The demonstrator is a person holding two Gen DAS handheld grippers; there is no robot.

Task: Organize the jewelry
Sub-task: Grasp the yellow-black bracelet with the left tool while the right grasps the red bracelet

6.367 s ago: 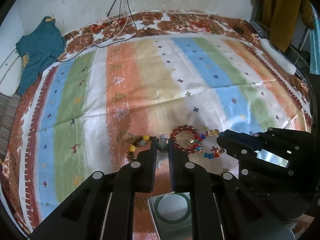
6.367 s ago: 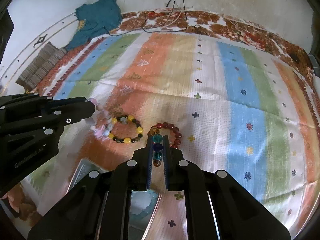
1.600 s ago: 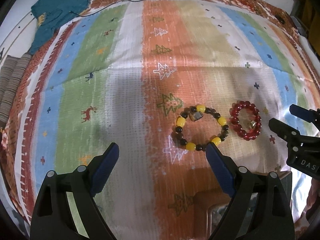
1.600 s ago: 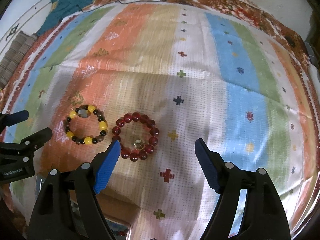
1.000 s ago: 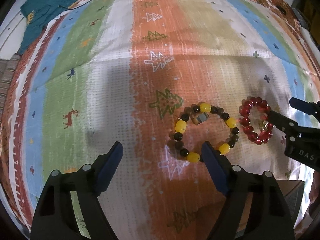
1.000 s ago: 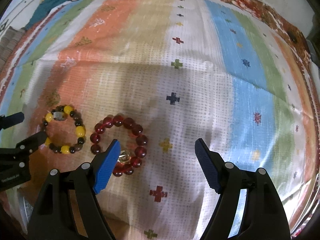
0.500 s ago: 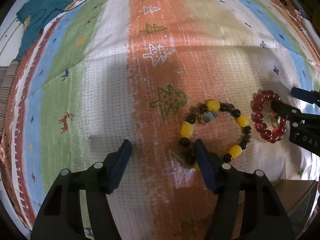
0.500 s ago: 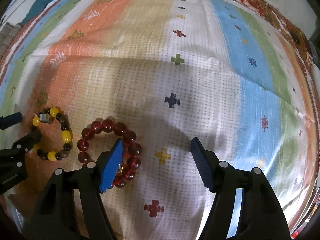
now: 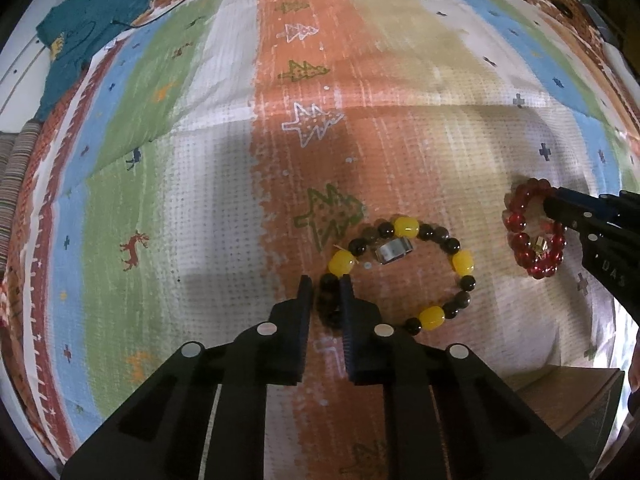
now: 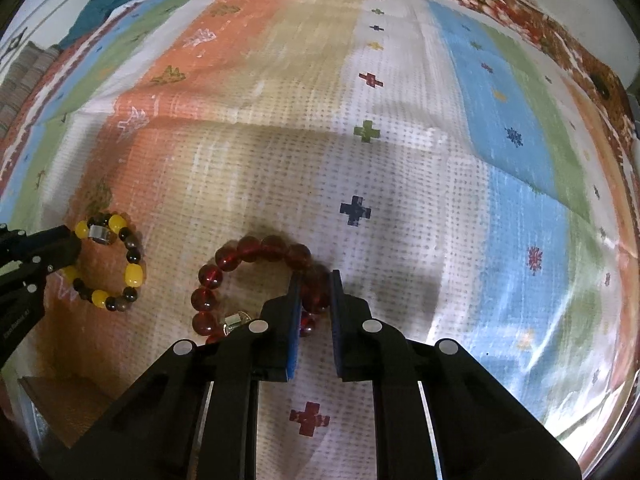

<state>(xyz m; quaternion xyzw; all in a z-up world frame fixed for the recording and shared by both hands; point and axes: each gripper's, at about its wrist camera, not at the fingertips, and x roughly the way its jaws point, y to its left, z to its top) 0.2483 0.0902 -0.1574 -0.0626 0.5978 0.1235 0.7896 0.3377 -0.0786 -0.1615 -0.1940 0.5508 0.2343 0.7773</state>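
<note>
Clamped on a dark bead at the near-left arc of the yellow-and-black bracelet (image 9: 400, 272), the left gripper (image 9: 326, 292) is seen in the left wrist view pointing steeply down at the striped blanket (image 9: 180, 160). The bracelet lies flat on the orange stripe, and a single bead is pinched, presumably so the whole loop can be lifted by one point. The gripped bead is mostly masked by the pads, so the depth of the bite cannot be judged. At the right edge the right gripper (image 9: 550, 204) is met at the red bracelet (image 9: 534, 232). A brown box corner (image 9: 568, 392) is cut off at bottom right; its contents are not shown.

In the right wrist view, the right gripper (image 10: 314, 286) is closed on a red bead at the right side of the red bracelet (image 10: 240, 276), which rests on the white stripe. Its nearest beads and a small metal charm (image 10: 236, 318) are partly covered by the fingers. The left gripper (image 10: 74, 246) is cropped by the left edge at the yellow-and-black bracelet (image 10: 128, 264).
</note>
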